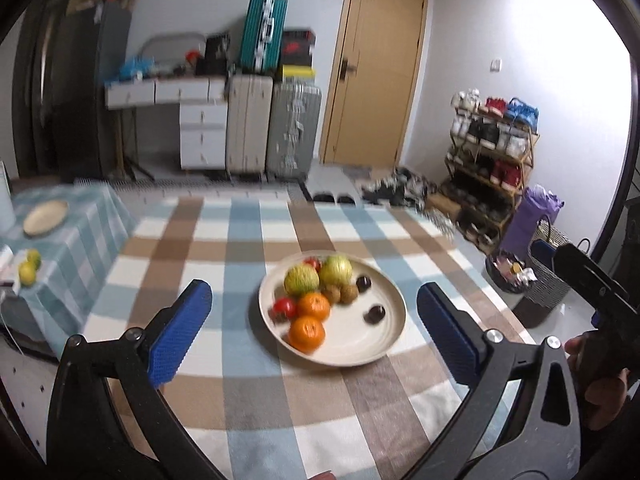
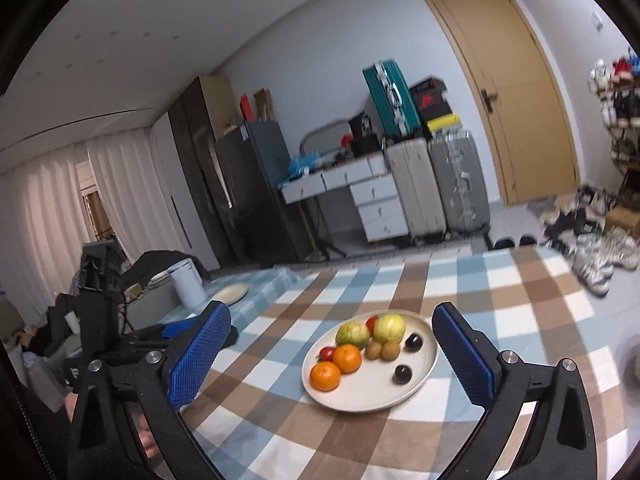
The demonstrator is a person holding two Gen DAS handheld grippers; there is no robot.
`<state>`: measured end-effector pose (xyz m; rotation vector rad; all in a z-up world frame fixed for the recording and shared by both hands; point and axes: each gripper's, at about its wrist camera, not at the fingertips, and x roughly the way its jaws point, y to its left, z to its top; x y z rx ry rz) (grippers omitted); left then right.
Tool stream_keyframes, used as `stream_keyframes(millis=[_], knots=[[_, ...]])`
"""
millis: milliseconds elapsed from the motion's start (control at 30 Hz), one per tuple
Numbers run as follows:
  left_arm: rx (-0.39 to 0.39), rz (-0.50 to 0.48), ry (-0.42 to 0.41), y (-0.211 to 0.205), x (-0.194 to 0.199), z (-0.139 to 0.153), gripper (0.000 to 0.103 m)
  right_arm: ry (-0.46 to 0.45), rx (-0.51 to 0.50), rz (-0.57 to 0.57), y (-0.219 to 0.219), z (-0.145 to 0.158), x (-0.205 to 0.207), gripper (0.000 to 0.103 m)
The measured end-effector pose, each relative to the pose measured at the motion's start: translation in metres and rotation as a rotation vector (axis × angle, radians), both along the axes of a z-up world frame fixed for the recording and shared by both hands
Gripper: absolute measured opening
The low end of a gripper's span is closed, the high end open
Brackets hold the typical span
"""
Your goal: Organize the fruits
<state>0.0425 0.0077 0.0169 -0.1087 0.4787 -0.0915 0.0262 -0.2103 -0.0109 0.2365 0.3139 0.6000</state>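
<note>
- Sat on the checked blue, brown and white cloth of the counter [image 1: 192, 248]: a round cream plate [image 1: 360, 344], a little right of centre in the left wrist view.
- Gathered on the left half of that plate: two orange tangerines [image 1: 307, 333] nearest, a red tomato [image 1: 285, 307] just left of them, two yellow-green round fruits [image 1: 301, 278] at the far side with a second red fruit peeking between them.
- Lay touching each other near the plate's middle: two brown kiwis [image 1: 342, 293].
- Rested apart on the right half: two dark round plums [image 1: 375, 313], one nearer, one farther.
- Hovered on the near side of the plate, above the counter: the left gripper [image 1: 312, 332], blue-padded jaws spread wide, nothing between the pads.
- Hovered likewise in its own view: the right gripper [image 2: 328, 354], jaws fully apart, empty, the plate [image 2: 372, 396] and fruit seen between the pads but well beyond them.
- Showed at the right edge of the left wrist view: part of the right gripper's black body with a hand [image 1: 600, 384] around it.
- Stood to the far left: a second counter under a teal checked cloth [image 1: 80, 232], carrying a bare cream plate [image 1: 45, 217] and two yellow-green fruits [image 1: 29, 267] at its near end.
- Stood beside that bare plate in the right wrist view: a white cylindrical canister [image 2: 188, 284].
</note>
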Motion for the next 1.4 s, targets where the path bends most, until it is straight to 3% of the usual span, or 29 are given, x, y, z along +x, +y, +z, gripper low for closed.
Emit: stream_keyframes(millis=[167,333,467,700,1033,1200,1400], knots=[[0.088,0.015,-0.090,-0.010,-0.018,0.010,0.103,-0.096,-0.005,-0.025,0.000,0.005,-0.017,0.103],[0.086,0.044,-0.162,-0.008,-0.034,0.015,0.103,-0.213,-0.015,-0.043,0.001,0.010,-0.037,0.103],[0.080,0.091,-0.218,0.000,-0.044,0.012,0.103,-0.250,-0.039,-0.070,0.007,0.009,-0.049,0.103],[0.073,0.112,-0.230,0.013,-0.056,-0.006,0.103,-0.322,-0.106,-0.146,0.018,-0.003,-0.064,0.103],[0.070,0.121,-0.226,0.024,-0.067,-0.043,0.103,-0.240,-0.171,-0.231,0.030,-0.037,-0.054,0.103],[0.084,0.130,-0.216,0.027,-0.067,-0.062,0.103,-0.343,-0.199,-0.268,0.024,-0.047,-0.059,0.103],[0.098,0.130,-0.210,0.029,-0.059,-0.079,0.103,-0.266,-0.260,-0.254,0.028,-0.066,-0.040,0.103]])
